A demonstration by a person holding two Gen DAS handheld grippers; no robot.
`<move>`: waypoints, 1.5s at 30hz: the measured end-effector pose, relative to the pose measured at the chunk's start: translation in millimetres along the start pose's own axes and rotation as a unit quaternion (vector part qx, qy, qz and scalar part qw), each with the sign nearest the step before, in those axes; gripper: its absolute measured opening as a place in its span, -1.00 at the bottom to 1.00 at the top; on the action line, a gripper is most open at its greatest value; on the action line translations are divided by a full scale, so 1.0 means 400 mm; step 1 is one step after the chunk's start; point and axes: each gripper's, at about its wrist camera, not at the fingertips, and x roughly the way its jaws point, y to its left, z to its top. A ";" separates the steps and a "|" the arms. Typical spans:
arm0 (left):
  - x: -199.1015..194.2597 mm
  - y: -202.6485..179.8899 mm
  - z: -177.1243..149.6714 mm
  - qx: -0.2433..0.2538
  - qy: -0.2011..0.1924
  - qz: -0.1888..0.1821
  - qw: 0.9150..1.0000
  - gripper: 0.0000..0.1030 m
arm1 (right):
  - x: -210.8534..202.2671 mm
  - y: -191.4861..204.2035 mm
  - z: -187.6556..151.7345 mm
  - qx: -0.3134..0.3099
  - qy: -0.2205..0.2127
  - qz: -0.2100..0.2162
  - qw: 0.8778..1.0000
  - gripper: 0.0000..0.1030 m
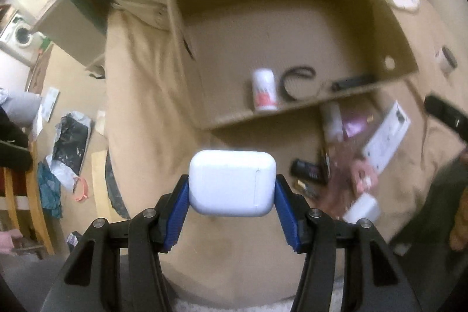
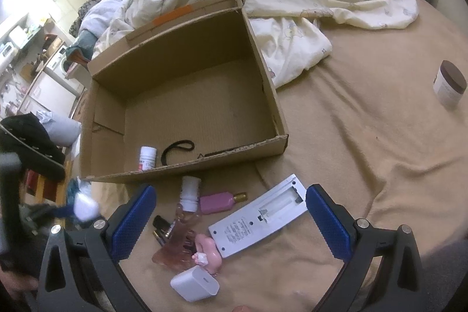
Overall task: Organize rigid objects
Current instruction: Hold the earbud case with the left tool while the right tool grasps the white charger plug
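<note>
Left gripper (image 1: 232, 189) clamps a white rounded plastic earbud case (image 1: 232, 183), held above the tan bedsheet (image 1: 146, 107) at 6 o'clock from the open brown cardboard box (image 1: 292, 19). Right gripper (image 2: 231, 215) hangs released over a white remote (image 2: 257, 220).

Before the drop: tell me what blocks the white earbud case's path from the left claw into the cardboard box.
Nothing visible does. The left claw grips the white rounded earbud case above the tan blanket, short of the open brown cardboard box; only its low near wall lies ahead, and the floor behind it is mostly bare.
</note>
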 end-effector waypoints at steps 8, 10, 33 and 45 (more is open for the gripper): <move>0.011 0.047 0.012 -0.031 -0.011 -0.033 0.999 0.02 | -0.013 0.024 -0.018 -0.021 0.014 0.004 1.000 1.00; 0.000 0.035 0.007 -0.035 -0.020 -0.036 0.999 0.02 | -0.009 0.023 -0.033 -0.012 0.034 0.014 0.999 1.00; -0.028 0.034 -0.004 -0.042 -0.040 -0.058 0.997 0.02 | 0.130 0.153 -0.236 -0.073 0.214 0.011 0.974 1.00; -0.022 0.030 -0.007 -0.036 -0.039 -0.046 0.998 0.02 | 0.173 0.231 -0.292 -0.189 0.210 -0.064 0.957 0.28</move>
